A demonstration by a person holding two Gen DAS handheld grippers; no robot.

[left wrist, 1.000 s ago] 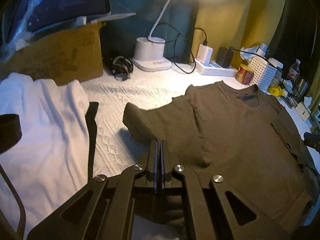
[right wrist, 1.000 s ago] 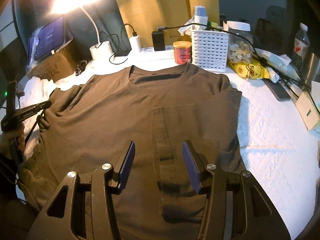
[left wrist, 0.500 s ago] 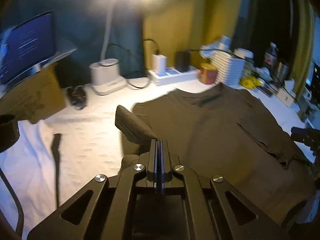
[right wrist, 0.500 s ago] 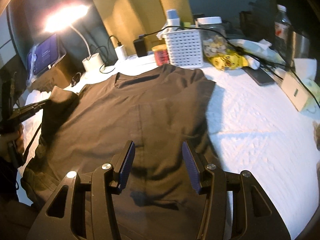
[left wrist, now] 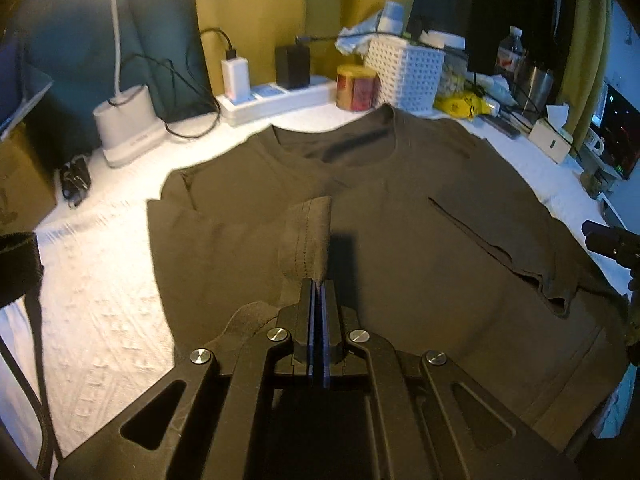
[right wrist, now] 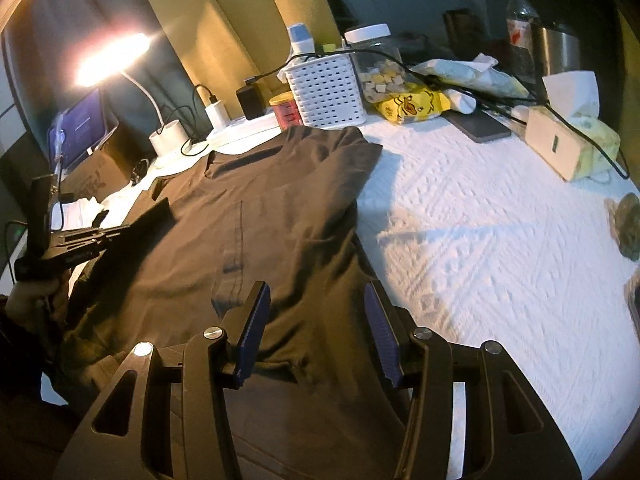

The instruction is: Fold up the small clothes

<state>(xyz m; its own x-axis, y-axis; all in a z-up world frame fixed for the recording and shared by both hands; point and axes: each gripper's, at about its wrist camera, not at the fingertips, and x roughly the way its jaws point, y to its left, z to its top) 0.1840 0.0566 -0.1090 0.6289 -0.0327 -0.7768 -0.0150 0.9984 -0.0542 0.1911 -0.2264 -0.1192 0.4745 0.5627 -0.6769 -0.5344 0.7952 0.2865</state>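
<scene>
Across the white textured surface (right wrist: pixel 480 240) a dark brown T-shirt (left wrist: pixel 420 260) is spread flat, collar toward the rear clutter and hem toward the cameras. One sleeve edge (left wrist: pixel 308 236) is lifted off the shirt body and is held above the chest area, a shadow being cast just beside it. Behind the collar, a white perforated basket (left wrist: pixel 404 76), a white power strip (left wrist: pixel 276 96) and a red tin (left wrist: pixel 356 88) are lined up; the tin is placed between strip and basket. A lit desk lamp (right wrist: pixel 116 56) is located at the rear left, its white base (left wrist: pixel 128 124) resting on the surface.

The left gripper (left wrist: pixel 319 292) is closed completely, and the sleeve fabric is pinched between its blue-padded fingers (left wrist: pixel 328 308). The right gripper (right wrist: pixel 316 332) is held wide apart above the lower right part of the shirt, nothing being gripped; dark fabric is seen between its fingers (right wrist: pixel 252 328). In the right wrist view, the left gripper is seen at the left edge with the sleeve raised.
</scene>
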